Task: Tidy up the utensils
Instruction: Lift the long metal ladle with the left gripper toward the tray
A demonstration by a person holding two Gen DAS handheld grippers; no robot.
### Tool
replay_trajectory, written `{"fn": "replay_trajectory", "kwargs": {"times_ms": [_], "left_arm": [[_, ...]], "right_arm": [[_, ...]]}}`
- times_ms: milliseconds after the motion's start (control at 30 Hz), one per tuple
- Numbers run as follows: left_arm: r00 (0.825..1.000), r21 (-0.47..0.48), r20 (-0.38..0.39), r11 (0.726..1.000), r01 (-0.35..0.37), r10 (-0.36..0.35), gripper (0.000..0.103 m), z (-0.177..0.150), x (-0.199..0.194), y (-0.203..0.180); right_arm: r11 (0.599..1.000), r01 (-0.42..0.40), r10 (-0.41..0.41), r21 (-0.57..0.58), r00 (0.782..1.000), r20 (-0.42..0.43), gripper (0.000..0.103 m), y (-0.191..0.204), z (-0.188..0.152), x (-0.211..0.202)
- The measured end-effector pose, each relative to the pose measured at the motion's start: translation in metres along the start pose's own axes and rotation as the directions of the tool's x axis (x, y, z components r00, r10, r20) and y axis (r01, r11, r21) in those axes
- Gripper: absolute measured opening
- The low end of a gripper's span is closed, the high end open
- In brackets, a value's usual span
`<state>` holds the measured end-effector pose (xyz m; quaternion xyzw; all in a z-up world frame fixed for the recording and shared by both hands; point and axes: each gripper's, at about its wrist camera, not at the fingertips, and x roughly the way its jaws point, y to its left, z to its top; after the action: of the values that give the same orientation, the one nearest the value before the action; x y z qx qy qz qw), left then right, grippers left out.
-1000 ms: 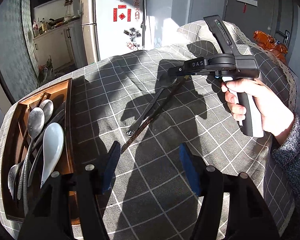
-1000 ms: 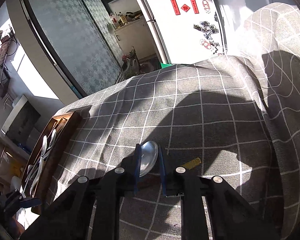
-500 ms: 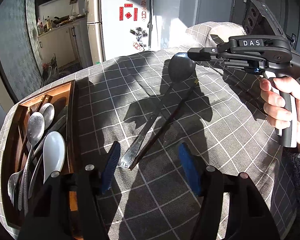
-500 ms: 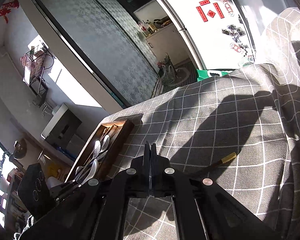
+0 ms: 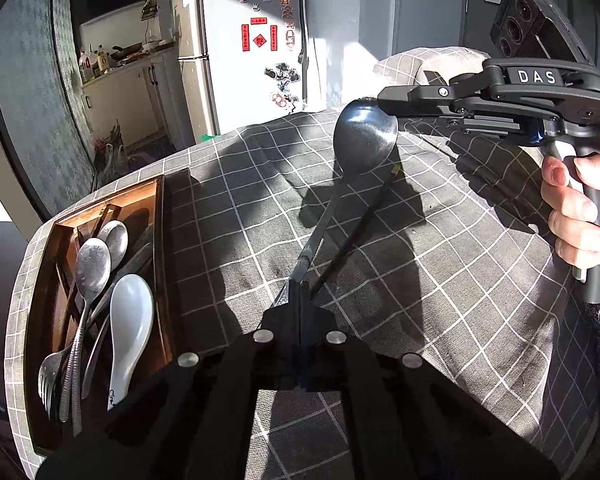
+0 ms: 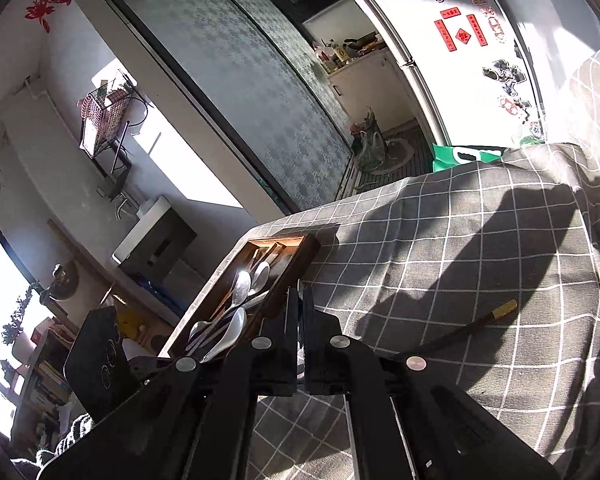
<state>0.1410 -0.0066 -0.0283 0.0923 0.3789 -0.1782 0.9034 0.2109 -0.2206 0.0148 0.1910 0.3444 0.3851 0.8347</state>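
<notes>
Checked cloth (image 5: 440,280), woven and matt; wooden tray (image 5: 162,248), brown and smooth; dull metal spoons (image 5: 94,264); one glossy white spoon (image 5: 130,320); dark ladle (image 5: 364,136) with sheen.

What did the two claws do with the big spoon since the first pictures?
The right claw, shut on the spoon bowl, lifted that end off the cloth. The left claw has just closed on the spoon's handle, so both claws hold it. The chopstick stayed on the cloth, and the tray with its cutlery did not change.

Dark metal spoon (image 5: 362,136) tilted, bowl raised above dark chopstick (image 5: 356,236).
</notes>
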Motion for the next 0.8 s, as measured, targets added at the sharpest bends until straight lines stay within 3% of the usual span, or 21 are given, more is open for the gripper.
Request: {"fn": "replay_trajectory", "kwargs": {"times_ms": [267, 367, 400, 433, 467, 700, 733, 800], "left_arm": [[1.000, -0.007, 0.016, 1.000, -0.008, 0.008, 0.001, -0.010, -0.023, 0.008], [0.999, 0.007, -0.005, 0.999, 0.044, -0.044, 0.002, -0.015, -0.034, 0.012], [0.999, 0.016, -0.005, 0.999, 0.042, -0.042, 0.009, -0.017, -0.037, 0.012], [1.000, 0.025, 0.005, 1.000, 0.020, -0.020, 0.056, -0.019, -0.039, 0.013], [1.000, 0.025, 0.030, 1.000, -0.009, 0.008, 0.087, -0.021, -0.043, 0.015], [1.000, 0.041, 0.023, 0.999, -0.013, 0.012, 0.081, -0.021, -0.027, 0.018], [1.000, 0.039, 0.008, 0.999, 0.002, -0.003, 0.073, -0.019, -0.022, 0.018], [1.000, 0.033, 0.002, 0.999, 0.022, -0.022, 0.044, -0.019, -0.018, 0.018]], "right_arm": [[1.000, -0.001, 0.001, -0.029, 1.000, -0.018, 0.002, 0.021, -0.001, 0.012], [0.999, -0.008, 0.007, -0.034, 1.000, -0.022, 0.002, 0.029, -0.001, 0.015], [0.999, -0.015, 0.014, -0.035, 1.000, -0.022, 0.002, 0.032, -0.001, 0.015], [0.999, -0.017, 0.016, -0.039, 1.000, -0.019, 0.002, 0.036, -0.001, 0.014], [0.999, -0.024, 0.023, -0.043, 1.000, -0.015, 0.002, 0.040, -0.001, 0.012], [0.995, -0.081, 0.081, -0.057, 0.997, 0.006, 0.002, 0.061, 0.002, -0.011], [0.994, -0.094, 0.094, -0.060, 0.996, 0.006, 0.003, 0.064, 0.002, -0.014], [0.993, -0.096, 0.096, -0.072, 0.995, 0.007, 0.002, 0.070, 0.004, -0.017]]}}
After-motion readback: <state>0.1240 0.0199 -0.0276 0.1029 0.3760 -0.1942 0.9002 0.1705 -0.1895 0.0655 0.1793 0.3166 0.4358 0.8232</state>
